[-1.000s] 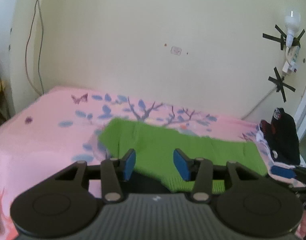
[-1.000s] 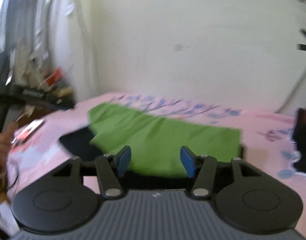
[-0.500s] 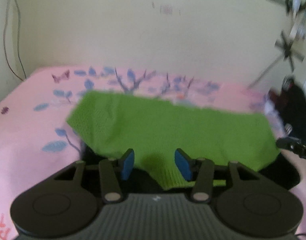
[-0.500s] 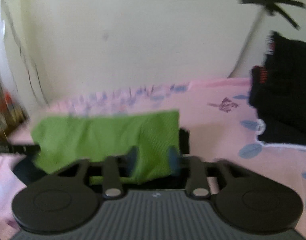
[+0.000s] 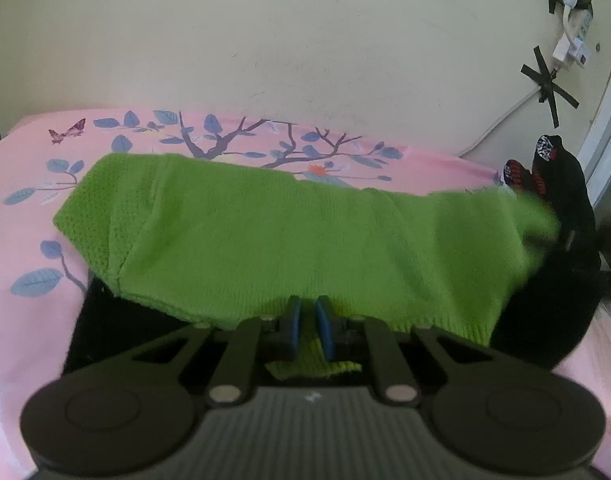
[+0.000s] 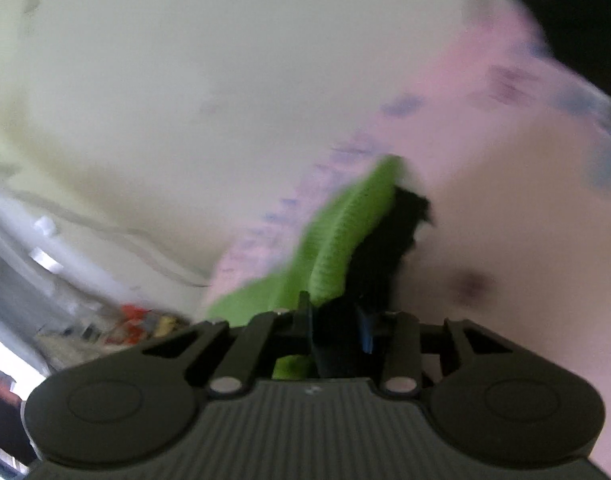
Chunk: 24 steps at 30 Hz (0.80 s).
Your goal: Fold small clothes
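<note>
A green knitted garment (image 5: pixel 289 232) lies stretched across a pink printed bedsheet (image 5: pixel 21 216), with black cloth (image 5: pixel 105 320) showing under its near edge. My left gripper (image 5: pixel 308 326) is shut on the garment's near hem, and a green flap pokes out behind the pads. In the blurred, tilted right wrist view, my right gripper (image 6: pixel 334 326) is closing its jaws on the garment's end (image 6: pixel 345 224). Green knit and black cloth (image 6: pixel 389 248) fill the gap between them. In the left wrist view that right end (image 5: pixel 533 216) looks blurred and raised.
A pile of dark clothes (image 5: pixel 561 184) sits at the bed's right edge against the wall. A cable and taped plug (image 5: pixel 569 48) hang on the wall above it. Blurred clutter (image 6: pixel 137 324) lies off the bed's side in the right wrist view.
My left gripper came down to the near hem and shut on it. The right gripper rolled sideways, moved to the garment's end and narrowed its jaws around it.
</note>
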Available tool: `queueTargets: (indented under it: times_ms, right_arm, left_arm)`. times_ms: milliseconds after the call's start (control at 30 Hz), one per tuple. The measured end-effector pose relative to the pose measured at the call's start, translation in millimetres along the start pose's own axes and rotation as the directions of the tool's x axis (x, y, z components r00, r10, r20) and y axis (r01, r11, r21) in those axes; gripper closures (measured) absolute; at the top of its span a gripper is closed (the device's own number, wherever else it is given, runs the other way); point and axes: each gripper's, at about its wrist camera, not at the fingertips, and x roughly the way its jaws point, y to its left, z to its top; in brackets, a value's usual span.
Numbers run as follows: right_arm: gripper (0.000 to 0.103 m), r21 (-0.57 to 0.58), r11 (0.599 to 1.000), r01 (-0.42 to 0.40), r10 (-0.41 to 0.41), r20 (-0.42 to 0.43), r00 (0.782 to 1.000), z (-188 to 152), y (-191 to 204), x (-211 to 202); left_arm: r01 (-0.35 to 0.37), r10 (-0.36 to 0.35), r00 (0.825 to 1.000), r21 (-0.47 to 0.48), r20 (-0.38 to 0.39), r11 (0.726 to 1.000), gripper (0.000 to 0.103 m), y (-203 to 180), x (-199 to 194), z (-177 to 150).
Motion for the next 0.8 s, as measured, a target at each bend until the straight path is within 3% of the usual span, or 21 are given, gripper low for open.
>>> queueTargets:
  times_ms: [100,167,267,433,500,533,567,600,633,667,733,800]
  right_arm:
    - [0.071,-0.162,0.983,-0.086,0.082,-0.032,0.996,5.0,75.6,22.0]
    - [0.072,-0.261,0.958,-0.122,0.104,-0.083,0.991,-1.1,117.2,49.1]
    - [0.073,-0.369,0.917,-0.152,0.084,-0.194,0.977,-21.4,161.4,112.6]
    - [0.077,-0.446,0.883,-0.149,-0.04,-0.387,0.921,-82.1,177.6,232.7]
    - [0.103,-0.45,0.877,-0.168,-0.036,-0.411,0.911,-97.7,168.4,255.5]
    - [0.103,-0.435,0.883,-0.175,-0.034,-0.43,0.902,-97.1,167.2,260.9]
    - [0.09,-0.406,0.891,-0.202,-0.007,-0.458,0.889,-92.9,166.2,263.7]
    - [0.062,-0.365,0.893,-0.263,0.047,-0.506,0.861,-86.0,165.9,260.1]
    - [0.053,-0.333,0.89,-0.312,0.094,-0.535,0.84,-79.6,165.6,251.6]
    - [0.051,-0.325,0.885,-0.334,0.124,-0.526,0.841,-70.6,165.7,237.0]
    - [0.051,-0.386,0.86,-0.334,0.136,-0.458,0.878,-49.8,163.3,196.9]
    - [0.052,-0.447,0.849,-0.283,0.115,-0.365,0.924,-31.0,154.8,160.5]
  left_arm:
    - [0.031,-0.03,0.999,-0.046,0.016,0.998,0.093,12.4,-14.8,0.3]
    - [0.044,-0.035,0.994,-0.086,0.101,0.995,0.09,31.2,-44.9,-1.0]
    - [-0.022,0.061,0.971,-0.164,0.232,0.986,0.09,66.7,-96.2,-7.8]
    - [-0.095,0.189,0.94,-0.316,0.282,0.944,0.09,117.8,-145.0,-20.7]
    - [-0.111,0.21,0.939,-0.338,0.272,0.935,0.09,126.5,-149.3,-23.1]
    - [-0.115,0.212,0.941,-0.339,0.265,0.934,0.087,127.8,-147.9,-23.2]
    - [-0.115,0.21,0.944,-0.341,0.256,0.933,0.083,128.1,-144.6,-22.2]
    - [-0.111,0.205,0.946,-0.342,0.252,0.933,0.075,127.3,-141.9,-20.9]
    - [-0.102,0.194,0.948,-0.338,0.252,0.936,0.065,125.9,-137.9,-18.4]
    - [-0.097,0.188,0.949,-0.33,0.254,0.939,0.059,123.6,-133.8,-15.5]
    - [-0.096,0.181,0.949,-0.311,0.258,0.946,0.042,119.8,-125.2,-9.5]
    - [-0.103,0.172,0.956,-0.279,0.237,0.955,0.037,113.5,-109.1,-1.7]
